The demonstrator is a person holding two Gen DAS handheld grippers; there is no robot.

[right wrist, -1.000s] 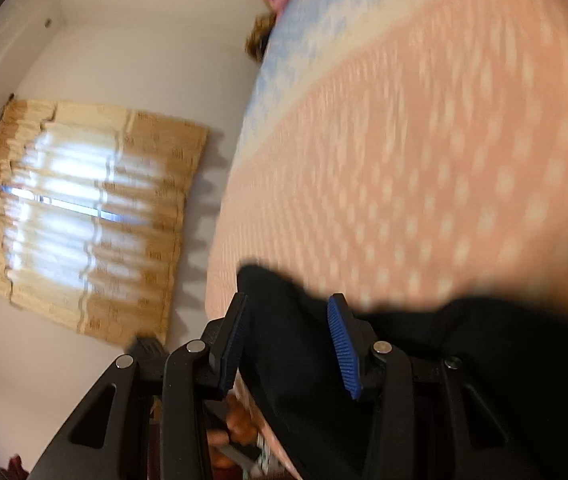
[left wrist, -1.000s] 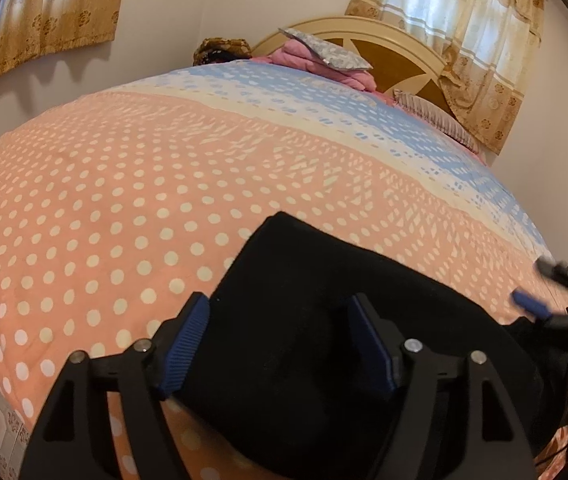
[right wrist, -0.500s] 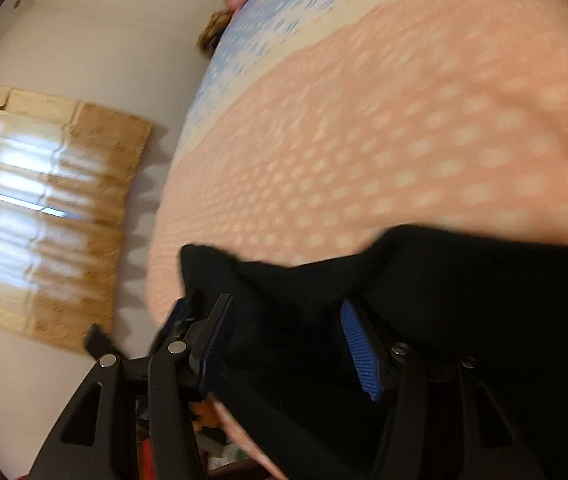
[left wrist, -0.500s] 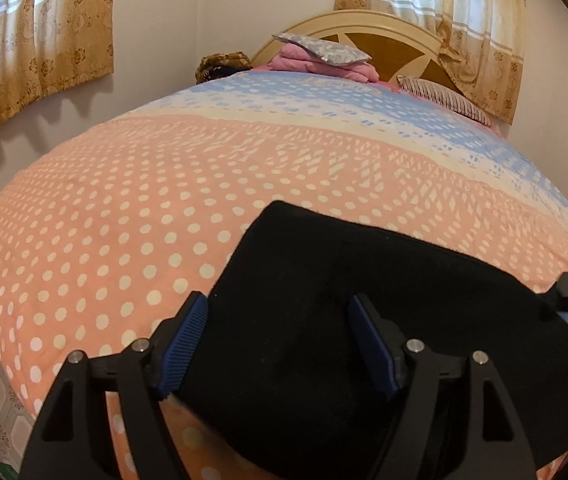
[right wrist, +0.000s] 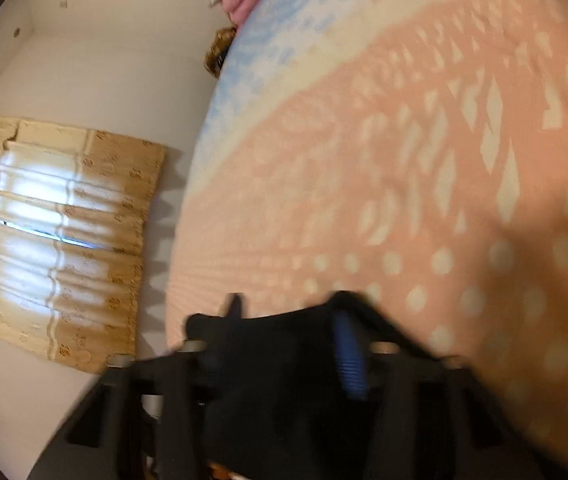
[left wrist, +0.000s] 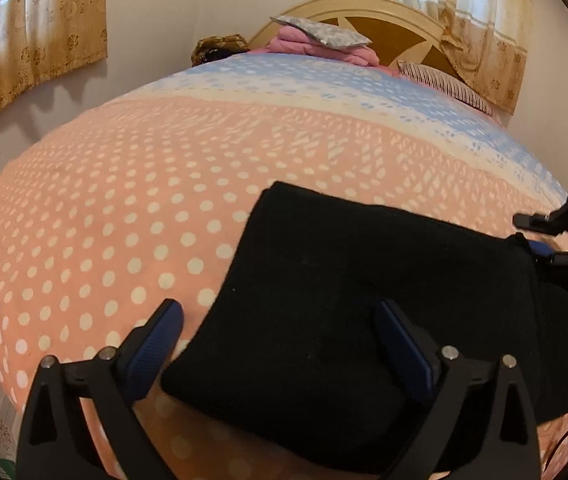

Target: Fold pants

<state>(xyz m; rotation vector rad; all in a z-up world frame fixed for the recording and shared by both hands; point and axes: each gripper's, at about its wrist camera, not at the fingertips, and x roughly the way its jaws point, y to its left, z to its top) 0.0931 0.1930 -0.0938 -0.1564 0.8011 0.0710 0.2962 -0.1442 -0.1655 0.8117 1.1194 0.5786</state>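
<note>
Pants (left wrist: 364,300) folded on bed (left wrist: 124,200)

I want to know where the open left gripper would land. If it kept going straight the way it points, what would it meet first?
Most likely the folded black pants, lying directly ahead between the left gripper's open fingers, with the polka-dot bedspread beneath them. Depth is hard to judge through the fisheye.
</note>
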